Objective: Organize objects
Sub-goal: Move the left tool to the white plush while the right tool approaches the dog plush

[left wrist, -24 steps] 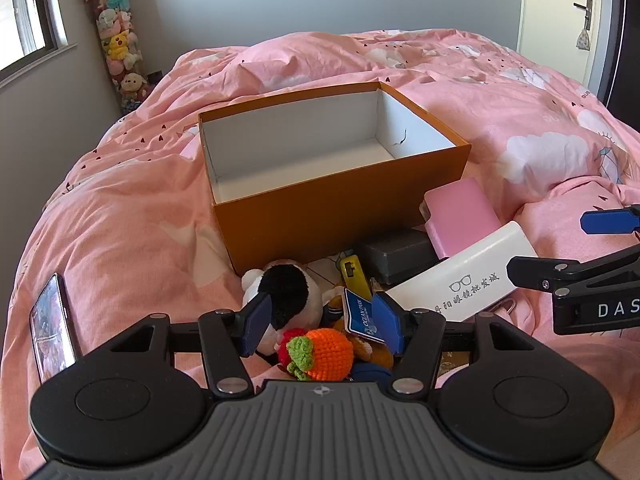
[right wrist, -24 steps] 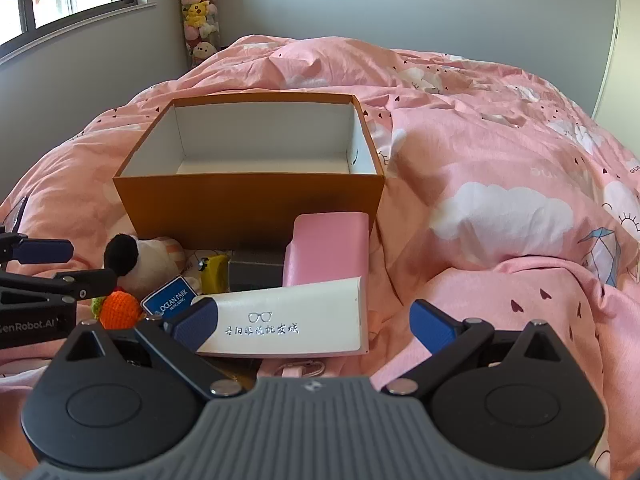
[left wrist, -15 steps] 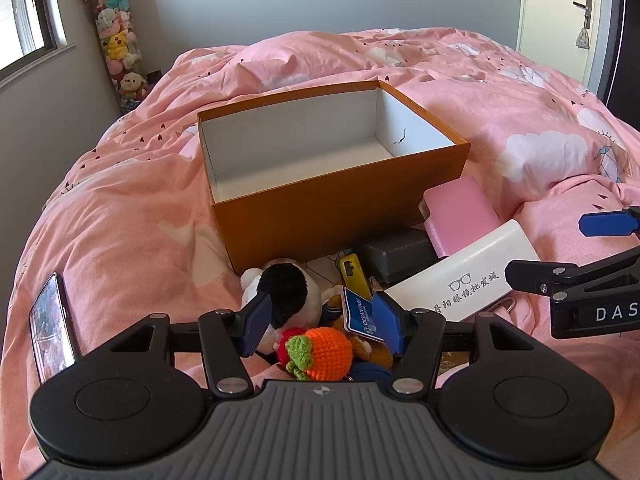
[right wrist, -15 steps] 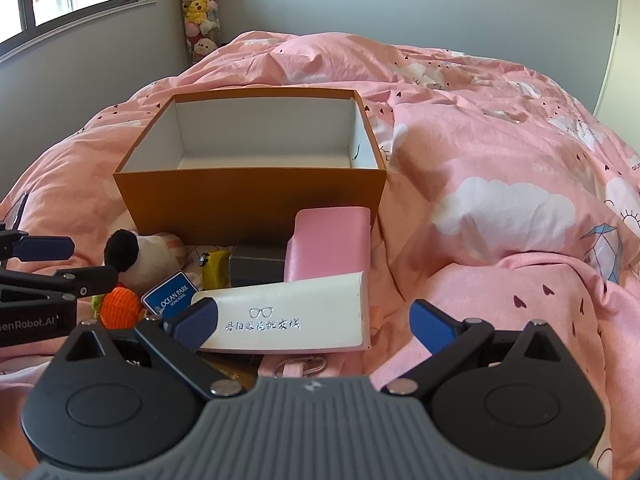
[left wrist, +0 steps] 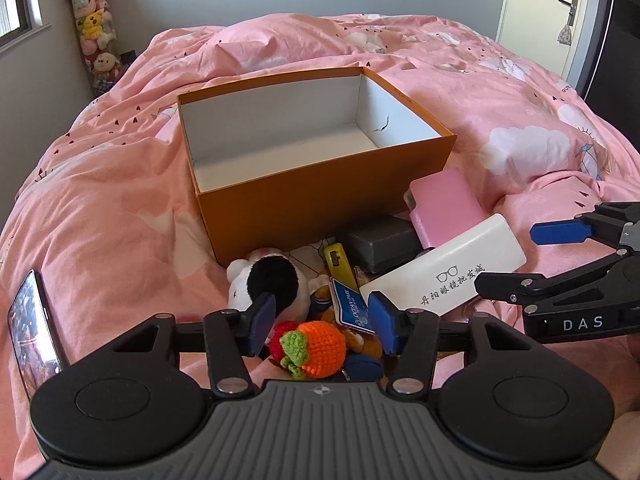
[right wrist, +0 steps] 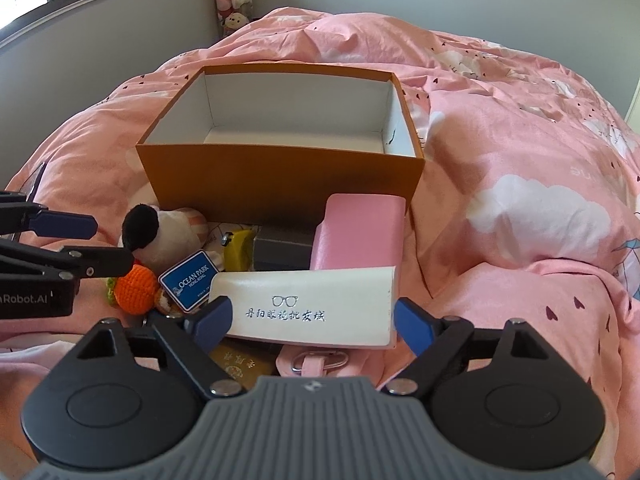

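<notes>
A pink duvet (left wrist: 120, 200) is covering the bed and filling most of both views. In the middle of the frame an open orange box (left wrist: 320, 208) is sitting on it, its white inside bare, so nothing is looking sorted yet. Just in front of the box, towards the lower centre, a heap of small things is waiting: a white glasses case (right wrist: 308, 308), a pink case (right wrist: 360, 232) leaning behind it, a grey box (left wrist: 380, 242), a black-and-white plush toy (left wrist: 272, 284), a blue card (right wrist: 190, 280) and an orange crocheted toy (left wrist: 320, 348). At the lower left edge of the left view a phone (left wrist: 30, 332) is lying apart. The right gripper (right wrist: 310, 322) is hovering with its fingers spread wide either side of the glasses case, not pressing it. The left gripper (left wrist: 320, 324) is hanging over the crocheted toy, fingers moderately apart and holding nothing. This is looking like the first pick; the next move is calling for lowering, closing on one item, and lifting it over the box's near wall.
</notes>
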Action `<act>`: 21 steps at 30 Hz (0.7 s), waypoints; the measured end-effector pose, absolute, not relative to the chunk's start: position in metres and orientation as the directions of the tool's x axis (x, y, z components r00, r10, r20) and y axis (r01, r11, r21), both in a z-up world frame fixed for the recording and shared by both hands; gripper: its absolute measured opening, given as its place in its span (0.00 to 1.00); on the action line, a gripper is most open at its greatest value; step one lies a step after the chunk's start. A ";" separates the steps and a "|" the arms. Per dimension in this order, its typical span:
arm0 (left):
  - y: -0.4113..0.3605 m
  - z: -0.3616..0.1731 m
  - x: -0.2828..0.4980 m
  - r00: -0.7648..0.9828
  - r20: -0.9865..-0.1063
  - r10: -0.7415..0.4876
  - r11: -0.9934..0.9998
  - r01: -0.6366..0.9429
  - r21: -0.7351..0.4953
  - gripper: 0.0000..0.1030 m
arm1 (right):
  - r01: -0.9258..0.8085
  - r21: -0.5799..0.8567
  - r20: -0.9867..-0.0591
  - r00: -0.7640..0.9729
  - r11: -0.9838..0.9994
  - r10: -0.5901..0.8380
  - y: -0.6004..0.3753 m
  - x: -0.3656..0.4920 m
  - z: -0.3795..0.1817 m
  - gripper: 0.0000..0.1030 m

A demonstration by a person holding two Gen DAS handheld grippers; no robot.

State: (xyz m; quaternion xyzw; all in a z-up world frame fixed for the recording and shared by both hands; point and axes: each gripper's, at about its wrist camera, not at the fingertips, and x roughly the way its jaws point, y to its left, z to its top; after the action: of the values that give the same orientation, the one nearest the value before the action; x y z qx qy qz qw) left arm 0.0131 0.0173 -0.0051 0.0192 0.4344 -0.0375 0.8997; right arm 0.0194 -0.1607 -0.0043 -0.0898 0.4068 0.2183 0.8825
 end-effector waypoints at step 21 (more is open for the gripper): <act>0.059 -0.046 0.089 0.422 -0.904 -0.073 0.997 0.003 -0.079 0.65 | -0.612 0.115 -0.835 0.367 0.783 0.410 -0.087 0.094 -0.027 0.45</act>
State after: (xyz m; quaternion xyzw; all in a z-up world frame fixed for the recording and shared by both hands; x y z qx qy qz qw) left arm 0.0891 0.0592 -0.0456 -0.0324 0.5370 -0.0226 0.8427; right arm 0.0938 -0.0868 -0.0275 -0.1078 0.4683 0.3116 0.8197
